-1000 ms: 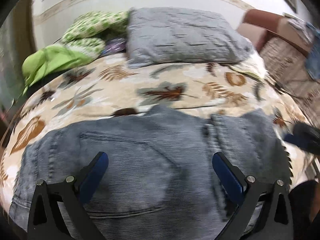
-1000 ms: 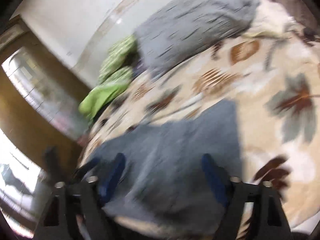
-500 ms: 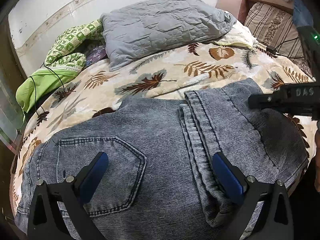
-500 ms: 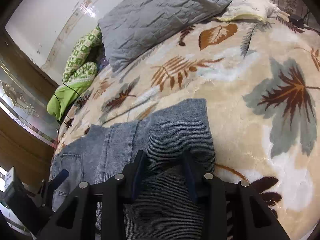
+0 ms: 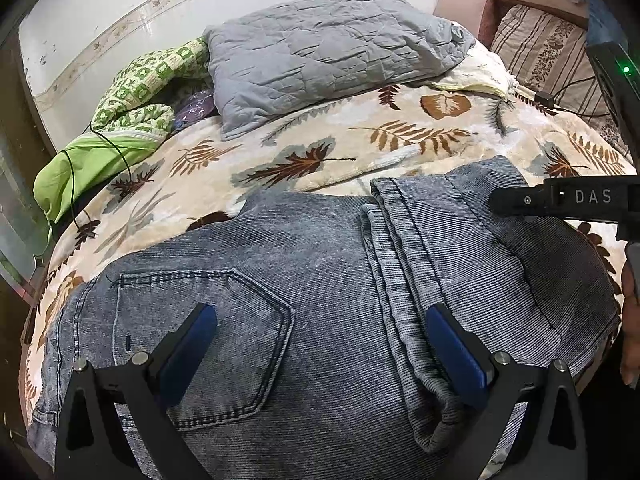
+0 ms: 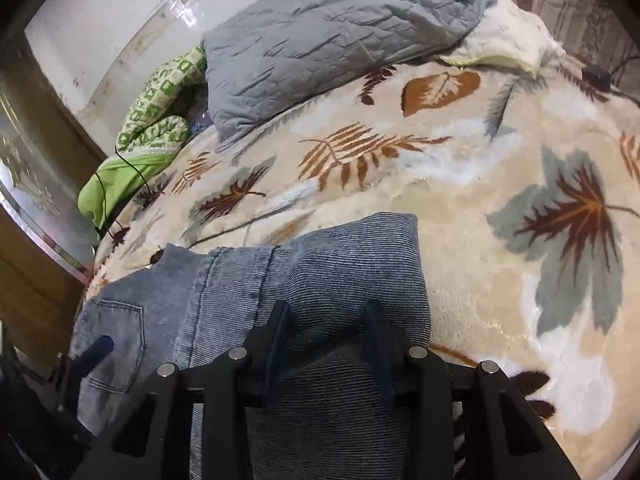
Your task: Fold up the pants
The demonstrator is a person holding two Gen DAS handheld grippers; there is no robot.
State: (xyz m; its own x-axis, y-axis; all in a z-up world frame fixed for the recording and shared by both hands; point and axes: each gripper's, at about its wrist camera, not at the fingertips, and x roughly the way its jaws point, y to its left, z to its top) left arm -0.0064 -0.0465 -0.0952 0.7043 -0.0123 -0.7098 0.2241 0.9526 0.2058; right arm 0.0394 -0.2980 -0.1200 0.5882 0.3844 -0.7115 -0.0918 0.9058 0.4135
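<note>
One pants (image 5: 320, 280), two tongs (image 5: 320, 344) (image 6: 328, 336), one gray pillow (image 5: 320, 52)

a bed covered by a cream leaf-print blanket (image 5: 344, 140). folded grey jeans (image 5: 320, 280) lie at 6 o'clock, a grey quilted pillow (image 5: 320, 48) at 12, green bedding (image 5: 120, 120) at 10.

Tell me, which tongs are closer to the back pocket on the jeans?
Left. The left tongs hang open right over the back pocket. The right tongs pinch the folded leg further along the jeans, away from the pocket.
</note>
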